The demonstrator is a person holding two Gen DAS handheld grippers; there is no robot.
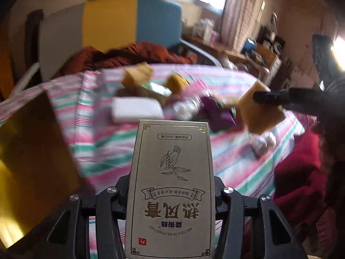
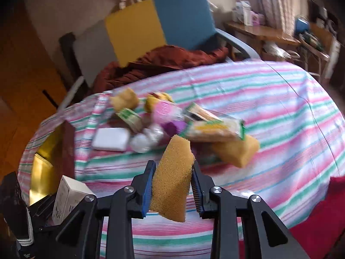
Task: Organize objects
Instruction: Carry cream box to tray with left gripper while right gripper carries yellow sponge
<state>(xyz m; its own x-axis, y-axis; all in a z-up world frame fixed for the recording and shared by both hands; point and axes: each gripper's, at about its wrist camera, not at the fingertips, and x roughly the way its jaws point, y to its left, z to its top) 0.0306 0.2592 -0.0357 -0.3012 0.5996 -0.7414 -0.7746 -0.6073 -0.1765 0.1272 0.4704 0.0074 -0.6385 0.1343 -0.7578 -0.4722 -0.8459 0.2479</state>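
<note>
Up front in the left wrist view, the left hand-held gripper [image 1: 170, 196] clamps a grey printed box [image 1: 170, 185] w/ gold lettering, held upright between its 2 fingers, above the striped cloth [image 1: 103, 151] on the counter. Behind it lies a blurred pile: a white block [image 1: 135, 110], purple wrapper [image 1: 215, 112], yellow sponges. At right, the right hand-held gripper [image 1: 265, 97] pinches a yellow sponge [image 1: 261, 112] in the air. A gold-lined box [image 1: 32, 151] stands at left.

Right wrist view: jaws closed on the sponge [image 2: 172, 177], squeezed between blue pads [image 2: 148, 190], off the cloth. Another sponge [image 2: 239, 149] lies just beyond, beside a green-edged packet [image 2: 215, 129]. Grey box shows lower left [image 2: 69, 196].
</note>
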